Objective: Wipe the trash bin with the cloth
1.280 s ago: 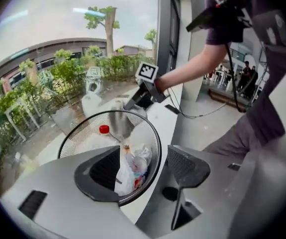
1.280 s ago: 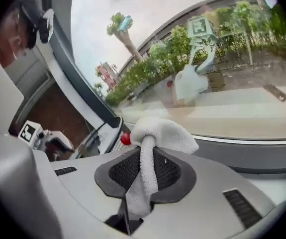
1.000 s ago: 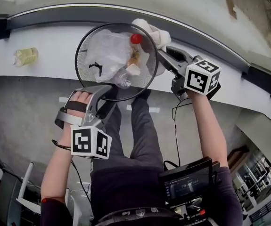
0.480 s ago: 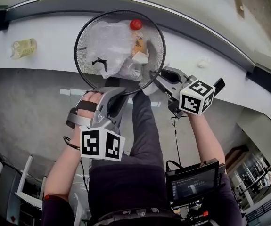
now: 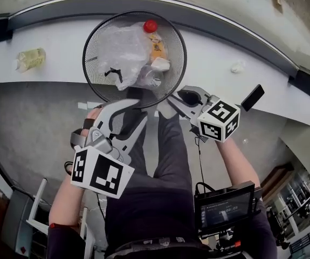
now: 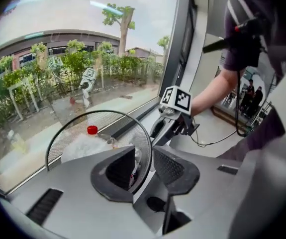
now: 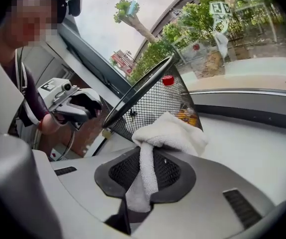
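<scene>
1. Position of cloth to bin: the right gripper (image 5: 175,102) sits just near-right of the black round wire-mesh trash bin (image 5: 93,75), so the mesh wall lies to its far left. I cannot tell whether cloth and wire touch.
2. Its jaws are pinched tight on a white terry cloth (image 7: 170,133), whose bunched end pokes out toward the mesh.
3. The left gripper (image 5: 135,106) has the bin's near rim clamped between its narrow-set jaws, steadying the bin on the white window ledge (image 5: 225,50).
4. The right hand is nearer the outer wall, which curves round a roughly upright axis. A wipe would likely follow that curve.
5. A second ago the cloth was at the bin's far-right side, and it is now near-right. The left jaws have just been closing onto the rim, then eased slightly.
</scene>
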A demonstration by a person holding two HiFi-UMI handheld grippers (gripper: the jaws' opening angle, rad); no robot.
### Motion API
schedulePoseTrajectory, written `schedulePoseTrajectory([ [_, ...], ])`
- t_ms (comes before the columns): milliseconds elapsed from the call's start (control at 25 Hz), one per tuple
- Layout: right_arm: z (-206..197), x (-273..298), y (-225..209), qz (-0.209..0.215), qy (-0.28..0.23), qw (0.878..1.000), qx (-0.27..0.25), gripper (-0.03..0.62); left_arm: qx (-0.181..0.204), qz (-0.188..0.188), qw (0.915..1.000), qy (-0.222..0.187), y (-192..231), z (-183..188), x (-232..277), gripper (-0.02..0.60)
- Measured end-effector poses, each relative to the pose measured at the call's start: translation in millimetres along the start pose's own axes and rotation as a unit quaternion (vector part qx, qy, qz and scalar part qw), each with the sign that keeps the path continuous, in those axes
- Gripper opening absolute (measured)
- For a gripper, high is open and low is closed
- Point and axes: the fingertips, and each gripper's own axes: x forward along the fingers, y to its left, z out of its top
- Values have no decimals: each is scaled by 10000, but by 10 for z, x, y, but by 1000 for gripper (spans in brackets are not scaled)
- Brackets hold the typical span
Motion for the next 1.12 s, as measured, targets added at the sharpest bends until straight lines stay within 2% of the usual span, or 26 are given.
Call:
schedulePoseTrajectory([
  [80, 73, -71, -90, -104, -57, 9999, -43, 71, 369, -52, 9991, 210, 16, -14, -99, 169],
  [160, 192, -140, -178, -253, -168, 9995, -86, 71, 1096, 46, 9911, 751, 91, -220, -111, 232],
  [240, 379, -229, -270, -437, -369, 9982, -163, 71, 1838, 142, 9745, 1280, 205, -476, -90, 244],
  [360, 724, -402, -446, -754, -799, 9935, -307, 71, 2424, 113, 9554, 1682, 316, -721, -4, 242],
  [400, 825, -446, -501, -844, -957, 9914, -302, 71, 2517, 98, 9517, 1754, 330, -764, 27, 227],
  [440, 902, -464, -535, -897, -1084, 9897, -278, 71, 2572, 94, 9495, 1794, 334, -786, 48, 156],
  [520, 946, -395, -513, -891, -1102, 9893, -361, 71, 2571, 94, 9497, 1788, 311, -785, 61, 129],
  [680, 623, -100, -253, -813, -473, 9909, -959, 71, 2175, 81, 9596, 1783, 191, -709, 105, 86],
  [760, 437, -28, -102, -611, -356, 9938, -858, 71, 1925, 124, 9662, 1710, 122, -609, 160, 65],
  [920, 199, 34, 136, -314, -331, 9970, -621, 71, 1124, 90, 9860, 1232, -16, -332, 314, 43],
  [1120, 152, 114, 325, -104, -325, 9971, -675, 71, 672, 245, 9909, 1141, -20, -258, 343, 40],
])
